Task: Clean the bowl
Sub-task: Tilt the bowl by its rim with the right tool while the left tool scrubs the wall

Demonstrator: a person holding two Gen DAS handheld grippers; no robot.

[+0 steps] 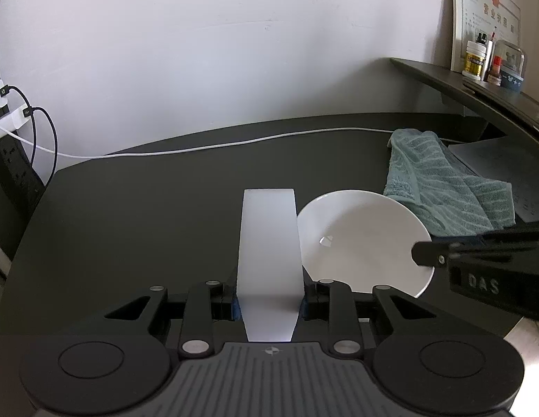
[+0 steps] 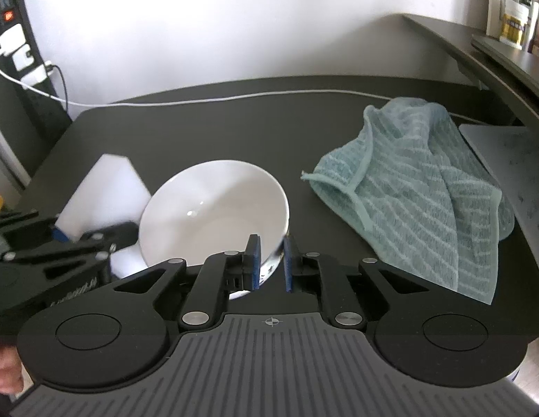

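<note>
1. Your left tool is clamped on a white sponge block, which stands up between its blue-padded fingers and reaches forward past them.
2. Just to the right of that block sits the white bowl; in the left wrist view the block's right edge appears to meet the bowl's rim, though you cannot tell for sure that they touch.
3. Your right tool pinches the near rim of the bowl: one blue pad sits inside the bowl and the other outside the wall, with the rim between them.
4. The bowl is tipped, its opening facing back toward your right tool and a little to the left; whether its base rests on the counter you cannot tell.
5. From the right wrist view, the left tool comes in from the left, blurred, with the sponge block just left of the bowl.
6. From the left wrist view, the right tool reaches in from the right and meets the bowl's right rim.
7. A blue-green striped towel lies crumpled on the counter ahead and to the right of your right tool, near the bowl but apart from it.
8. A white cable runs across the far side of the counter, well ahead of both tools.
</note>
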